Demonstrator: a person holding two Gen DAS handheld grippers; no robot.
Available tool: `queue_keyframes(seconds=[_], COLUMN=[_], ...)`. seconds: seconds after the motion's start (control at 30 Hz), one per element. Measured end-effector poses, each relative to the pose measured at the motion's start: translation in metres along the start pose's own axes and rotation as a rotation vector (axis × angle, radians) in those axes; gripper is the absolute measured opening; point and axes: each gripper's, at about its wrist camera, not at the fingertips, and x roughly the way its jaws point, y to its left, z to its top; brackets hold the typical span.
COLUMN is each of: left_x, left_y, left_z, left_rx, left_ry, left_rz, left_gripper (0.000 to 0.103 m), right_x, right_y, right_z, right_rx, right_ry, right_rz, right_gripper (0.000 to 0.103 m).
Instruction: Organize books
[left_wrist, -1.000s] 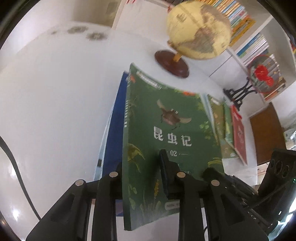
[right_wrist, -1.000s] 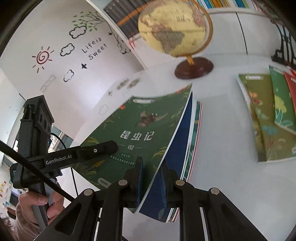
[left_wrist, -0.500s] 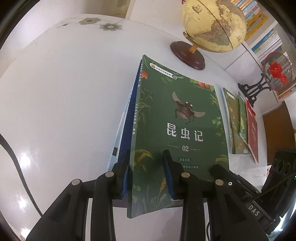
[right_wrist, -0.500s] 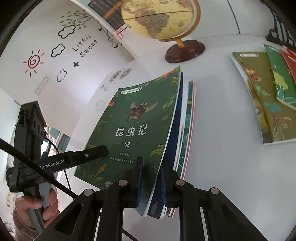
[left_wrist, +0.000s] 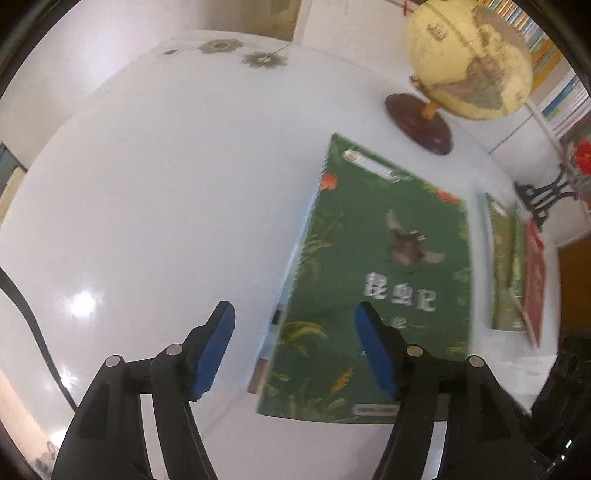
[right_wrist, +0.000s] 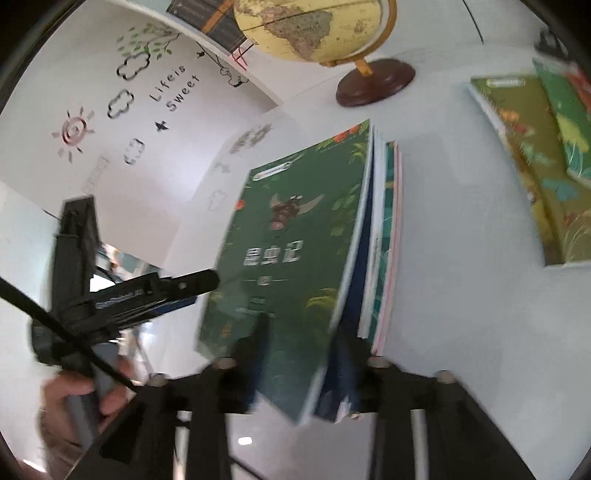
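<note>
Both sets of jaws are opening: the left gripper straddles the near-left edge of the green book without pressing it, and the right gripper loosens around its near-right corner. It tops a small stack on the white surface, near the globe.

books in stack: 3 | books laid apart: 3 | globe: 1
</note>
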Motion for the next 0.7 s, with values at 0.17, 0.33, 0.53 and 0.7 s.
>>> queue_keyframes(seconds=[0.17,0.33,0.53,0.7], left_x=[-0.008,-0.007,0.02,0.041], left_y=[-0.033,-0.094,-0.186,-0.262], left_z=[0.01,0.016,-0.001,-0.016], left_rx=[0.036,0.118,0.229,0.359], left_ry=[-0.012,-0.041,0.023,0.041], left_rz=[-0.087,-0.138,-0.214,-0.243], left_gripper=[0.072,0.072,0.072,0.072], right_x=[-0.031,-0.079,-0.127,-0.193], right_y=[-0.009,-0.033,-0.081,-0.147], right_z=[0.004,0.011,0.007,0.008], right_rx=[-0.017,-0.114,-0.183,0.05], right_ry=[-0.056,-0.176,-0.205,-0.357], right_rz=[-0.036,-0.287,-0.607,-0.55], right_gripper=[0.058,0.063,0.063,0.063])
